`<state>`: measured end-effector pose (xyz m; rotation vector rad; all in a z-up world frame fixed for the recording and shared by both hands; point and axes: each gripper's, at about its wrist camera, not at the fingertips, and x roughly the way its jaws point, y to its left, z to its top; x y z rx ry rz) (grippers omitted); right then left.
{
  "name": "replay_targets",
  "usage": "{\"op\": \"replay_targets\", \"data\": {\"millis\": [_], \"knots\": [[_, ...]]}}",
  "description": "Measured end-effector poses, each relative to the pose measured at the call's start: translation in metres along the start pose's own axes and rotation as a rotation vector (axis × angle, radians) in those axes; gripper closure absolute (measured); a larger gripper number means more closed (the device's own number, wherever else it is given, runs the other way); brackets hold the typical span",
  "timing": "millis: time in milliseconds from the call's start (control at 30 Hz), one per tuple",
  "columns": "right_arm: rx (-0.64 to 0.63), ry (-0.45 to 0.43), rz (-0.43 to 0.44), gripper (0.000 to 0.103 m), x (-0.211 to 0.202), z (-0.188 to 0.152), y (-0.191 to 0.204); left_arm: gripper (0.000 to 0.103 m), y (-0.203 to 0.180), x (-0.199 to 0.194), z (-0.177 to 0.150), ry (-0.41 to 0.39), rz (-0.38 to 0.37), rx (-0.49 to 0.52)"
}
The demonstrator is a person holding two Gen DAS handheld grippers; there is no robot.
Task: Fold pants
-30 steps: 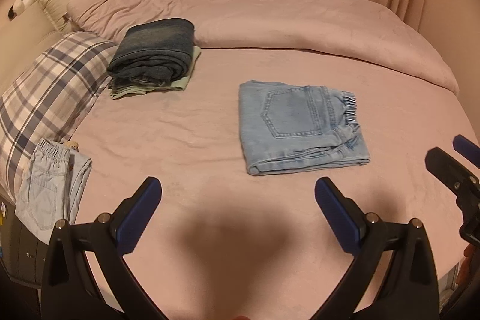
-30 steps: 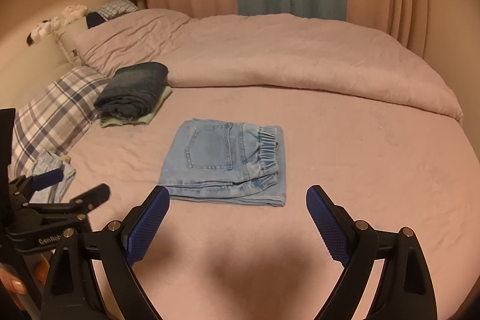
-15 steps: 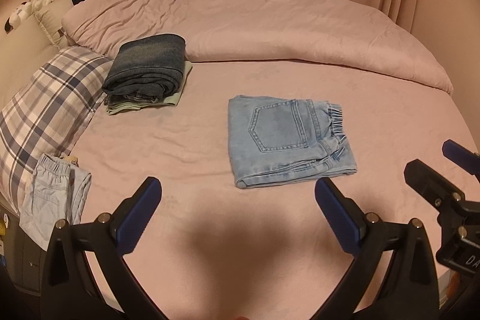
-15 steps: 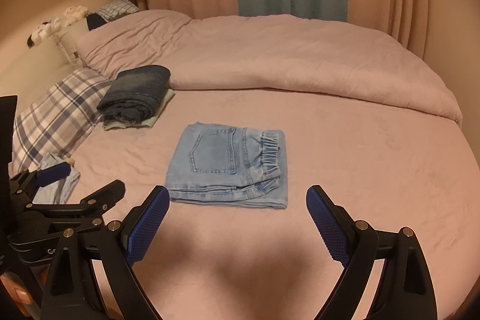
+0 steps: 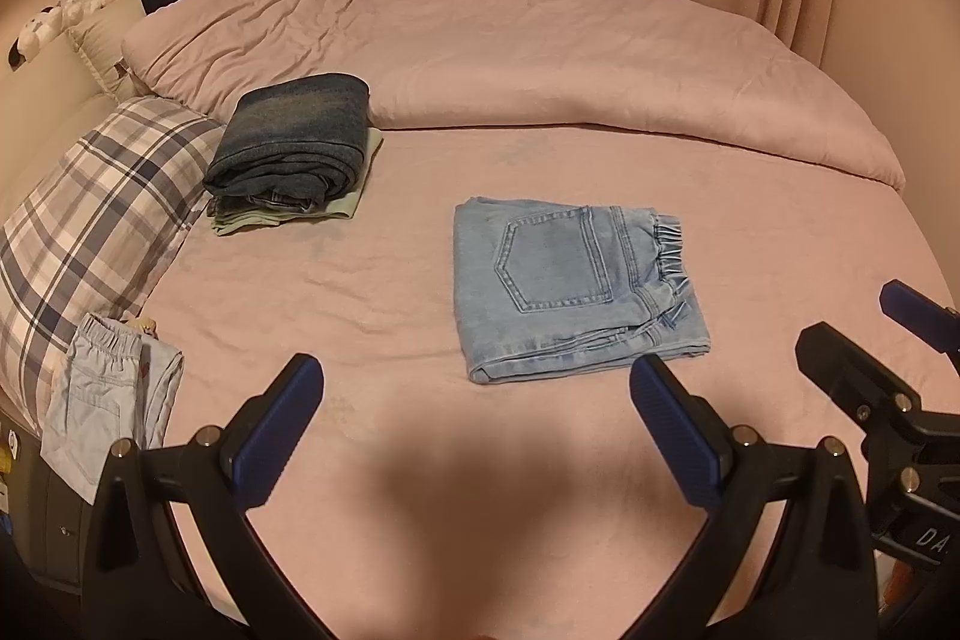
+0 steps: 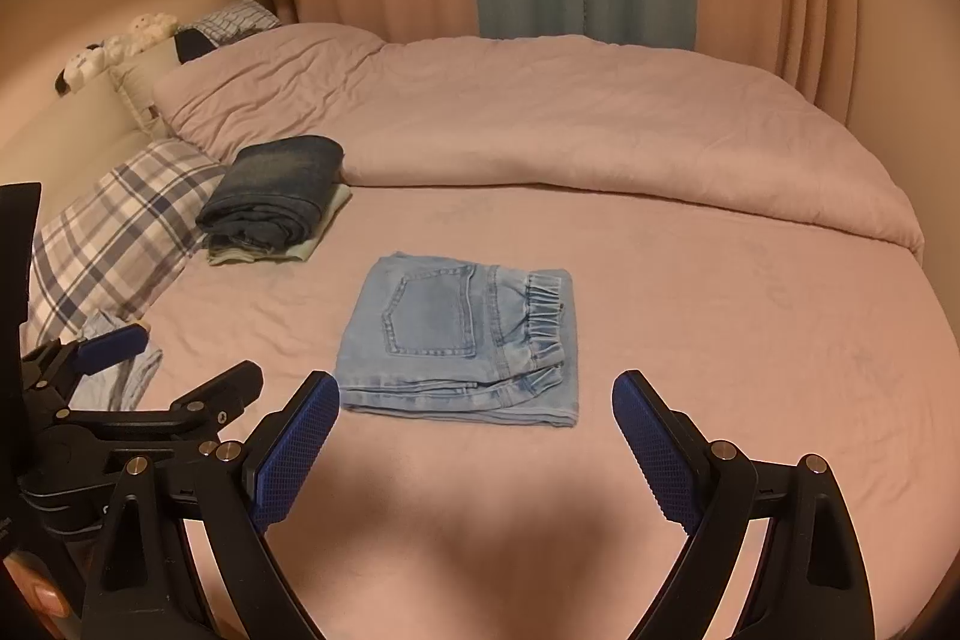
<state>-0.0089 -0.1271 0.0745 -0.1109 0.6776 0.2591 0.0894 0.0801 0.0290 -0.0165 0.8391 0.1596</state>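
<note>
A pair of light blue jeans [image 5: 570,286] lies folded into a flat rectangle on the pink bed [image 5: 420,460], back pocket up, elastic waistband to the right. The same folded jeans [image 6: 465,340] sit mid-frame in the right wrist view. My left gripper [image 5: 477,388] hangs open above the near part of the bed, short of the jeans, holding nothing. My right gripper [image 6: 474,406] is open too, its blue pads either side of the jeans' near edge but well back from it. Each gripper shows at the edge of the other's view.
A stack of folded dark jeans [image 5: 294,142] on a pale green garment lies at the back left beside a plaid pillow [image 5: 90,214]. Another pale blue pair of pants [image 5: 102,412] hangs at the left bed edge. A rolled pink duvet [image 5: 600,64] crosses the back.
Both grippers have drawn back and risen a little from the folded jeans, which now look smaller and lower. The jeans themselves have not moved.
</note>
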Motion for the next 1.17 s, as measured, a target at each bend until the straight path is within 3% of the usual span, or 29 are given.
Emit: {"op": "replay_targets", "data": {"millis": [1167], "knots": [[0.019,-0.002,-0.006,0.010,0.0013,0.0016,-0.0050,0.001,-0.0066,0.0008,0.0052,-0.004,0.008,0.018]]}}
